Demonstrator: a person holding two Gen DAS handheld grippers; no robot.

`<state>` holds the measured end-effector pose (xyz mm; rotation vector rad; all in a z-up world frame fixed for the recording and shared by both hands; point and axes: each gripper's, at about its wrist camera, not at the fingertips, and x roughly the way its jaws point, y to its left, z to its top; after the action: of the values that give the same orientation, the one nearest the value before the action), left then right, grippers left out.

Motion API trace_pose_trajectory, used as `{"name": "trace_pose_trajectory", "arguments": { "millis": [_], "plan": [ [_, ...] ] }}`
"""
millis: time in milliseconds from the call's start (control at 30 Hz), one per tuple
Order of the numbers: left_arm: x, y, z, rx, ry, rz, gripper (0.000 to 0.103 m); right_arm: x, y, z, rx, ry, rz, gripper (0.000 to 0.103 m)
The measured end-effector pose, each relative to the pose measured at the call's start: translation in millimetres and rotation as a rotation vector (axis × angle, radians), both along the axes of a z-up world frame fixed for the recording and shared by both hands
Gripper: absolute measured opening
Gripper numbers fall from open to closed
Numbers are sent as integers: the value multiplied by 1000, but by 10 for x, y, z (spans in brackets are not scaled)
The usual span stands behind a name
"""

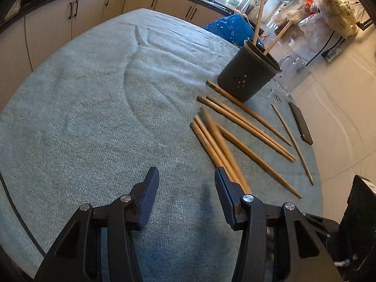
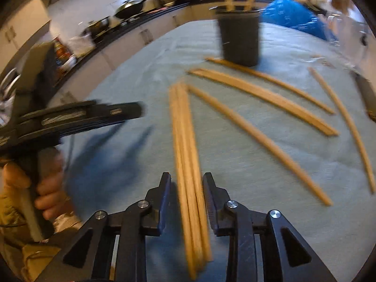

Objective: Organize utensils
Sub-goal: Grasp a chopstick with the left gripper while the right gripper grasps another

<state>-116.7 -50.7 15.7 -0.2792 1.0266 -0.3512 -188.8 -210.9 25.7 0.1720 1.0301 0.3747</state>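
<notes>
Both wrist cameras look steeply down, close over the worktop (image 1: 94, 108); chopsticks (image 2: 188, 164) and holder (image 1: 249, 75) toward 1 o'clock appear in both.

A blue bag (image 1: 231, 27), wok (image 2: 131, 7) and perhaps a phone (image 1: 300, 123) surround the grey cloth (image 1: 94, 98).

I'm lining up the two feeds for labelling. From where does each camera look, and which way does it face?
Left wrist: sits on the left hand-held gripper, angled down at the grey cloth; its own open fingers show, chopsticks to its right.
Right wrist: sits on the right hand-held gripper, angled down along a chopstick bundle lying between its fingers; the person's hand shows.
Shared: the black holder and the loose chopsticks.
</notes>
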Motion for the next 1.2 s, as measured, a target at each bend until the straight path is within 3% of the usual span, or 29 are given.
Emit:
{"name": "trace_pose_trajectory", "arguments": {
  "millis": [133,333,500,567,600,767,833,933,1200],
  "plan": [
    [55,-45,-4,18,-6,-3,48,54,-132,120,24,-54,-46,32],
    [198,-283,-6,95,-42,-26,47,316,-404,81,-141,-84,-135,32],
    [250,-493,-18,224,-95,-44,35,453,-424,-29,-168,-72,-111,33],
    [253,-535,-16,247,-113,-60,20,553,-408,-46,-173,-69,-107,35],
    [251,-553,-19,269,-118,-68,17,576,-402,-50,-181,-71,-105,35],
    [209,-642,-31,364,-144,-103,16,634,-320,-72,-229,-75,-108,35],
    [222,-638,-24,369,-136,-108,16,658,-314,-74,-240,-73,-116,34],
    [239,-581,-21,383,-123,-114,16,683,-339,-70,-254,-56,-136,24],
    [162,-148,7,323,-72,-156,10,517,-550,-28,-151,82,-155,14]
  ]
}}
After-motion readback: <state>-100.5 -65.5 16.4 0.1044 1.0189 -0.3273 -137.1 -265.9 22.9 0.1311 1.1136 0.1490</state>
